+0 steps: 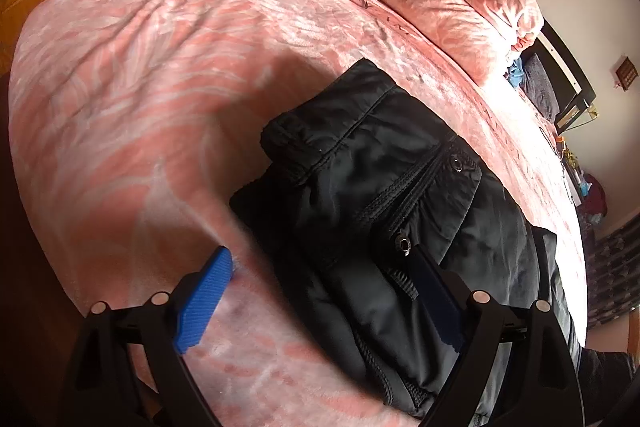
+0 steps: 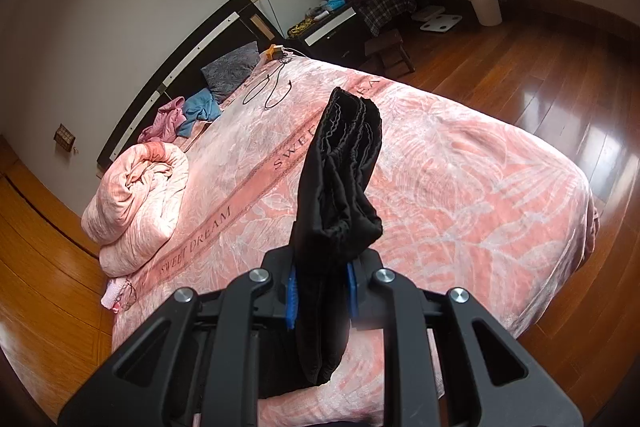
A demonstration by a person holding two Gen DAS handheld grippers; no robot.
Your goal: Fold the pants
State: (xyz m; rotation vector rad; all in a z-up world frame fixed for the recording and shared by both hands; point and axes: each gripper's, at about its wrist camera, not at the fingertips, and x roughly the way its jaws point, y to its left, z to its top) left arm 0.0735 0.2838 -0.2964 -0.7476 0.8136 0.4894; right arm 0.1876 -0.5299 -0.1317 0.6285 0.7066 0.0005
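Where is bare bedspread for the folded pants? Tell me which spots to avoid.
Free: the wide stretch of bedspread between the held black pants and the floor-side edge. Also the band between the pants and the rolled quilt. Crowded: near the headboard, with a black cable, blue garment and grey pillow.

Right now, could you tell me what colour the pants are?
Black; the pants show best in the left wrist view.

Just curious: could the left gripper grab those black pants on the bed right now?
Probably yes: the left gripper is open just above the black fabric pants on the pink bedspread, nothing between.
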